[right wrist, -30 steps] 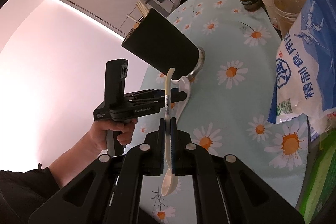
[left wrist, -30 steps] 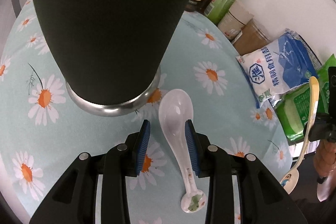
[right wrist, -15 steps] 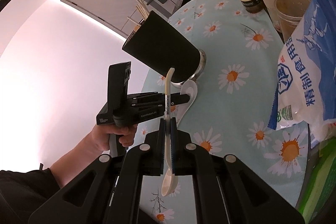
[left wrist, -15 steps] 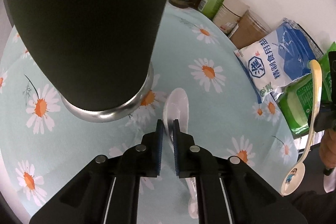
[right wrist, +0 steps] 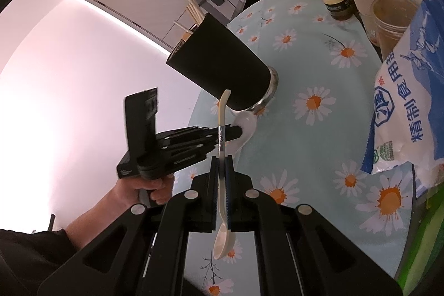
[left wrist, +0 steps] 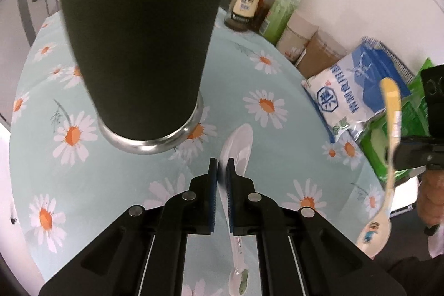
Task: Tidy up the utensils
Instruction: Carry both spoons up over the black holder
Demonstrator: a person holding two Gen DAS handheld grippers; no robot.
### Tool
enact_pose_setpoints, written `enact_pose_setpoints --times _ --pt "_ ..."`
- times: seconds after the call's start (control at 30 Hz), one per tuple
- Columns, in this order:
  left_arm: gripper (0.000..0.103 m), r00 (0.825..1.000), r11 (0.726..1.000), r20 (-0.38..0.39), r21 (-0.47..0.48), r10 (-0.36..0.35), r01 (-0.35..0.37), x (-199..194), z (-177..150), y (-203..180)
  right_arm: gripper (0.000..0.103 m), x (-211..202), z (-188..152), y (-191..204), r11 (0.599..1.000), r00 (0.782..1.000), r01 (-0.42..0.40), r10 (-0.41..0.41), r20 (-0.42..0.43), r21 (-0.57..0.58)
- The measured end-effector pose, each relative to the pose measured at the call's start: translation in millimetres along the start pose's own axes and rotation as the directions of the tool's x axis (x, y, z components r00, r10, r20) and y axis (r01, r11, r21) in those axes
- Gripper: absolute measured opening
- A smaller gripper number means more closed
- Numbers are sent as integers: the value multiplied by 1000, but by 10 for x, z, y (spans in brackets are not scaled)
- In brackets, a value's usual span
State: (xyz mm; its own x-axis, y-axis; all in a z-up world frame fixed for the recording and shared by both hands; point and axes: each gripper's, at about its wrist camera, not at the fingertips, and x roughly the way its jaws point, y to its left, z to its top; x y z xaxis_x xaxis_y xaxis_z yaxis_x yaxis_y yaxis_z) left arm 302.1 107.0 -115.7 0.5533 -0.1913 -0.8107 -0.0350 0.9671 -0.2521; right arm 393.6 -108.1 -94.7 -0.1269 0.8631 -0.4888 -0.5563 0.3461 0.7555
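Beside the black holder (left wrist: 138, 46) we have both grippers clamped, left gripper (left wrist: 222, 171) on the white spoon (left wrist: 238, 140), right gripper (right wrist: 222, 171) on the cream spoon (right wrist: 222, 237); neither spoon is dropped in yet.

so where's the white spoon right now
In the left wrist view the white spoon sits bottom centre, its handle clamped in the left claw, bowl just right of the black holder base on the daisy cloth.

black holder (left wrist: 138, 32) blocking ahead, bare cloth (left wrist: 277, 146) right of it
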Motion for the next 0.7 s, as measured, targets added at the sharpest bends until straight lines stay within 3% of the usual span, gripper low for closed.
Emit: enact_pose_setpoints --times 0.27,0.7 --pt "5 991 997 132 -81 -1 12 -423 -165 -30 5 86 33 181 997 999 33 -32 14 -77" --pt "5 939 985 344 -167 16 45 -1029 -242 -211 5 103 235 440 983 997 37 -25 70 -181"
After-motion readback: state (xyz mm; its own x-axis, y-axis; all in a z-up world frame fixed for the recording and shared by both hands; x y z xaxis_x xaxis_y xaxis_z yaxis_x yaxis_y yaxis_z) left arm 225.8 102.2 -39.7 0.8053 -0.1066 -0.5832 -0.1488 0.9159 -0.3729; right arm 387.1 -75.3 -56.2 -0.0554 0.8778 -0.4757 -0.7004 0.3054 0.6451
